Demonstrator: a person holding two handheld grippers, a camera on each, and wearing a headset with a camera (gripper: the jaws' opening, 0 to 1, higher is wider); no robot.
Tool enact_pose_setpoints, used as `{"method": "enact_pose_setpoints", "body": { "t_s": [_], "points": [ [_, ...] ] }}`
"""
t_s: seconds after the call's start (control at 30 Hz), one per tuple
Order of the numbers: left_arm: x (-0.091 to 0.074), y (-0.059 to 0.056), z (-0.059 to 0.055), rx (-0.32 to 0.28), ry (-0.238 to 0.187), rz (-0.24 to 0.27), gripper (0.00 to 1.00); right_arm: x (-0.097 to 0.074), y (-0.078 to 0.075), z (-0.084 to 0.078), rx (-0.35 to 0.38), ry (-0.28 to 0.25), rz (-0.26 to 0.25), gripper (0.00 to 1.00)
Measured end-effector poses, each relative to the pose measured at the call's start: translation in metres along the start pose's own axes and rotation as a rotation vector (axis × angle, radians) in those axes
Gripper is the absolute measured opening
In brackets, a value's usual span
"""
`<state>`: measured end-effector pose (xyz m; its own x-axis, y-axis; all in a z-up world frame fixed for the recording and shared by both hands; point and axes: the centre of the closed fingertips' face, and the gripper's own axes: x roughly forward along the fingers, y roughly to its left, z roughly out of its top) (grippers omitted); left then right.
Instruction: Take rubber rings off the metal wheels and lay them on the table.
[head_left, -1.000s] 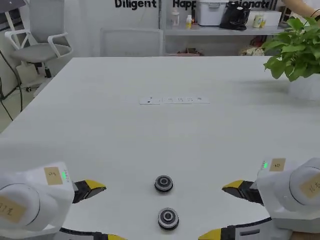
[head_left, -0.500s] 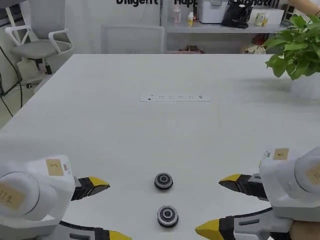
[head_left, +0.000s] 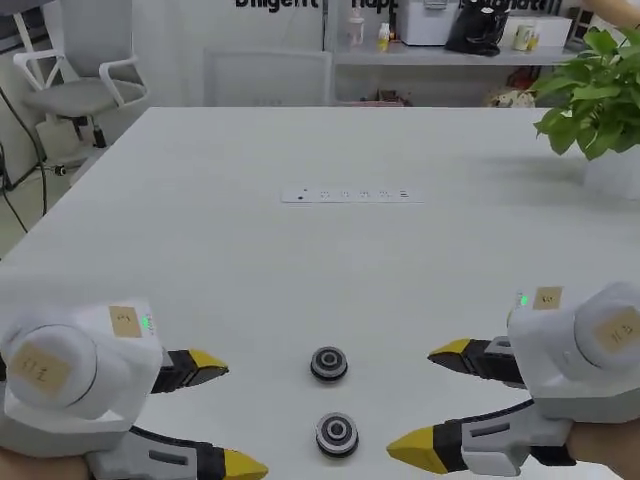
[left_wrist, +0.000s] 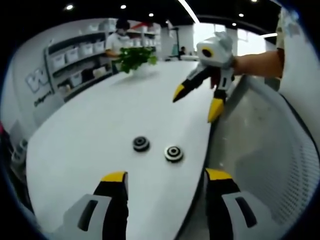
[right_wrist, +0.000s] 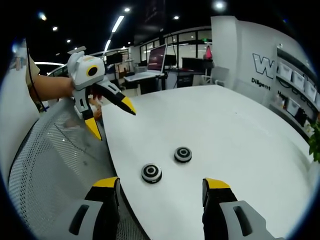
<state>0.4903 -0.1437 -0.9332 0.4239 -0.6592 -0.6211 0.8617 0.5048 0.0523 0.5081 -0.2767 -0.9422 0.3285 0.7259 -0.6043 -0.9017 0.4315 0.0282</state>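
status: not started | near wheel (head_left: 336, 435) and far wheel (head_left: 328, 364) between the grippers, rubber rings apparently still on | left gripper (head_left: 243, 417) and right gripper (head_left: 412, 402) released, empty | both rings left to lay on counter (head_left: 330, 260)

The left gripper (head_left: 238, 416) sits low on the left in the head view, jaws wide apart, yellow tips pointing inward to the right. The right gripper (head_left: 415, 400) mirrors it on the right, jaws equally spread, tips pointing left. The two face each other, well apart. In each gripper view that gripper's own jaws rise parted from the bottom. A bare right forearm (left_wrist: 255, 64) extends behind the right gripper, and the left forearm (right_wrist: 50, 87) behind the left.
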Motion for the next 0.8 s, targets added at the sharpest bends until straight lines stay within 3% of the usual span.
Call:
{"method": "enact_pose_setpoints", "body": {
  "t_s": [0.27, 0.47, 0.8],
  "points": [
    [0.008, 0.008, 0.003, -0.019, -0.004, -0.016, 0.60, 0.010, 0.001, 0.003, -0.040, -0.012, 0.055, 0.64],
    [0.018, 0.006, 0.005, 0.003, 0.009, -0.040, 0.59, 0.018, 0.003, 0.002, -0.079, -0.011, 0.094, 0.62],
    [0.035, 0.003, 0.015, -0.035, -0.011, -0.100, 0.55, 0.034, 0.005, 0.001, -0.170, -0.019, 0.154, 0.56]
  ]
}}
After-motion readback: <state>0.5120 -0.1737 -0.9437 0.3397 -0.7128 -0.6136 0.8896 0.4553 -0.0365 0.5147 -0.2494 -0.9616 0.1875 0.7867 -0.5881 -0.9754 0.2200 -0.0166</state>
